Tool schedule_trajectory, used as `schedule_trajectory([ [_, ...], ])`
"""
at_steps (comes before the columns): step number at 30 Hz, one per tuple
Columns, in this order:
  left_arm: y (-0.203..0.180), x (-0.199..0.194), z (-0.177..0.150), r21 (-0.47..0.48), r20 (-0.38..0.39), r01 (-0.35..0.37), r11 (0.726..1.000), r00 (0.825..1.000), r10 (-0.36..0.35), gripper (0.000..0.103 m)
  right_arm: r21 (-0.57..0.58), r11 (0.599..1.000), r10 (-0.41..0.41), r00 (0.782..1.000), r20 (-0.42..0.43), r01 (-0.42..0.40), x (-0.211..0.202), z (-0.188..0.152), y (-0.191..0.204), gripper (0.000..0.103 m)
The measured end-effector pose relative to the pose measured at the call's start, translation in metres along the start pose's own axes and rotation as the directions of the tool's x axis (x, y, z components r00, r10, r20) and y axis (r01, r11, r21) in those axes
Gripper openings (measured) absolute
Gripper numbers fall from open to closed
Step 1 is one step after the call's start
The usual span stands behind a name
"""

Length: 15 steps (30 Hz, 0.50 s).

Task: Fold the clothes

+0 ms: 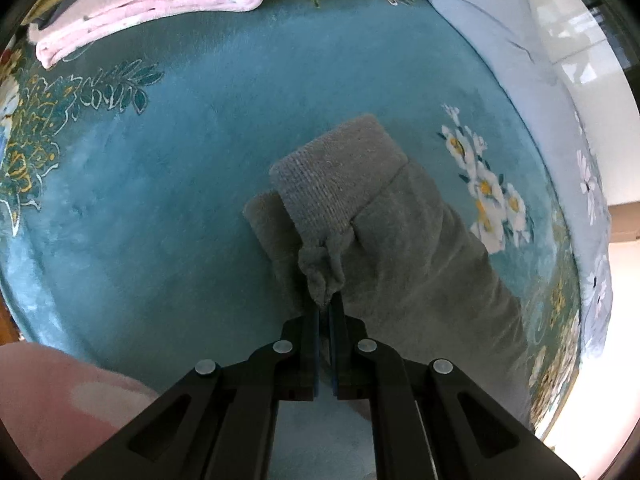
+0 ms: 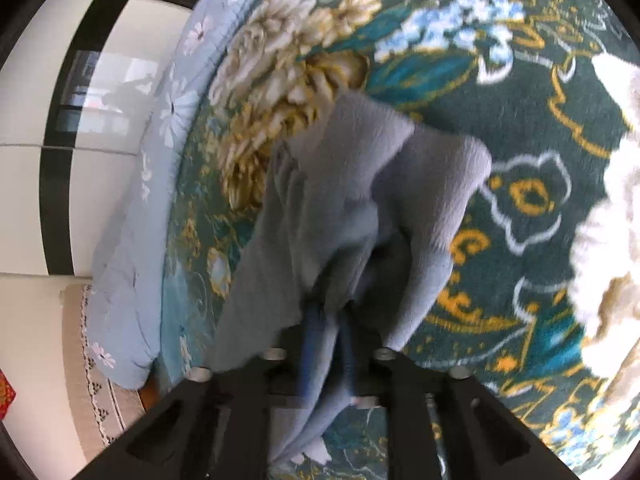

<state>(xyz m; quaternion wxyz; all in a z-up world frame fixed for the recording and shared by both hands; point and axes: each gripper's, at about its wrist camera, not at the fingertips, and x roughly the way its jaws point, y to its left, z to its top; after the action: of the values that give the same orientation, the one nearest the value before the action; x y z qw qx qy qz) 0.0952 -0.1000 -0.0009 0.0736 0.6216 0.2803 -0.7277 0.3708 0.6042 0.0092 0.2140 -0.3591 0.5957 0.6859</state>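
The gray garment (image 1: 384, 216) lies on a bed, on a teal flowered blanket (image 1: 180, 168). It looks like soft pants or a sleeve, because it ends in a ribbed cuff (image 1: 332, 172).

In the left wrist view, the left gripper (image 1: 328, 308) has its jaws squeezed tight on a small bunch of gray cloth right beside the cuff. The cuff end sits just past the jaws and points away from them. The rest of the cloth runs back and to the right, under this gripper. So the long way of the garment goes from the cuff back toward the person.

In the right wrist view, the picture is blurry. The right gripper (image 2: 328, 336) has its jaws a little way apart. Gray cloth (image 2: 360, 200) hangs between them and over them. I cannot tell if the jaws still press on it; it looks like they are letting go.

The left gripper is the nearer 1 to the cuff, so I think it will lead the next fold.

I count 1 gray garment, 2 grippers, 1 folded pink towel (image 1: 160, 8) far off at the top of the blanket, and 1 pale blue flowered quilt (image 1: 520, 60) along the bed's edge.
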Motion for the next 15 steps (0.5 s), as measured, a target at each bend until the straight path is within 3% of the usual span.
schedule_trajectory([
  [1, 0.0, 0.0, 0.0, -0.003, 0.004, 0.002, 1.0, 1.0, -0.002, 0.004, 0.01, 1.0, 0.009, 1.0, 0.014, -0.009, -0.002, 0.003, -0.001, 0.051],
  [9, -0.002, -0.004, -0.002, -0.007, 0.044, 0.029, 1.0, 0.999, -0.029, 0.004, 0.159, 0.986, 0.037, 0.996, 0.082, -0.049, 0.001, 0.031, -0.01, 0.05],
  [11, -0.002, -0.007, -0.002, -0.004, 0.056, 0.041, 0.999, 0.998, -0.041, 0.004, 0.176, 0.984, 0.012, 0.995, 0.098, -0.029, 0.0, 0.037, -0.004, 0.037],
  [12, -0.002, -0.008, -0.002, -0.002, 0.063, 0.048, 0.999, 0.997, -0.048, 0.004, 0.178, 0.984, -0.001, 0.995, 0.099, -0.016, -0.002, 0.04, -0.001, 0.018],
  [13, -0.002, -0.01, -0.003, -0.002, 0.073, 0.056, 0.998, 0.996, -0.056, 0.004, 0.166, 0.986, -0.009, 0.995, 0.095, -0.007, -0.004, 0.042, 0.004, 0.013],
  [15, -0.001, -0.016, -0.003, -0.001, 0.101, 0.081, 0.997, 0.992, -0.08, 0.004, 0.06, 0.996, 0.052, 0.991, 0.125, -0.059, -0.02, 0.044, 0.022, 0.011],
])
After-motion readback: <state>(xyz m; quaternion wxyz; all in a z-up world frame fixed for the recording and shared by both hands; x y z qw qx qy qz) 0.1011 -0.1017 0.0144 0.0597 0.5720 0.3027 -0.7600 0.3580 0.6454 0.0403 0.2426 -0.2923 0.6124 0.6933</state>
